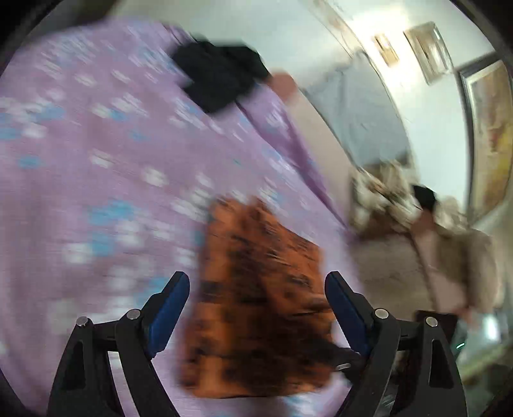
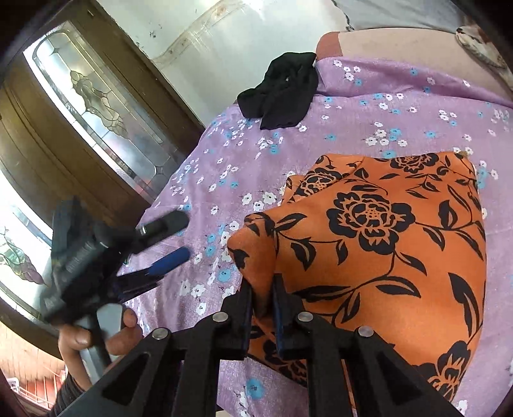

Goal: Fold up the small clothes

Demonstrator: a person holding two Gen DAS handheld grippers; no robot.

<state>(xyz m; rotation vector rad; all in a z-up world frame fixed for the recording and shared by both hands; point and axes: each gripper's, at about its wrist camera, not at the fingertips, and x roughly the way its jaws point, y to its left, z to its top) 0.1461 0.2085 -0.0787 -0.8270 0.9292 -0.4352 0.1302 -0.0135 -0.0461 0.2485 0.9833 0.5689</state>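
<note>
An orange cloth with black flowers [image 2: 378,237] lies partly folded on the purple floral bedsheet [image 2: 320,147]. My right gripper [image 2: 261,288] is shut on the cloth's near left corner and lifts that corner slightly. My left gripper [image 1: 256,288] is open and empty above the sheet; its view is blurred, with the orange cloth [image 1: 256,308] between and beyond its fingers. In the right wrist view the left gripper [image 2: 179,235] hovers open to the left of the cloth. A black garment [image 2: 282,89] lies crumpled at the bed's far edge, also in the left wrist view [image 1: 218,73].
A wooden door with leaded glass [image 2: 96,106] stands left of the bed. A white wall [image 2: 224,29] lies behind it. A pale pillow [image 2: 400,45] sits at the bed's far side. Framed pictures [image 1: 429,51] hang on the wall, and clutter [image 1: 416,211] lies on the floor.
</note>
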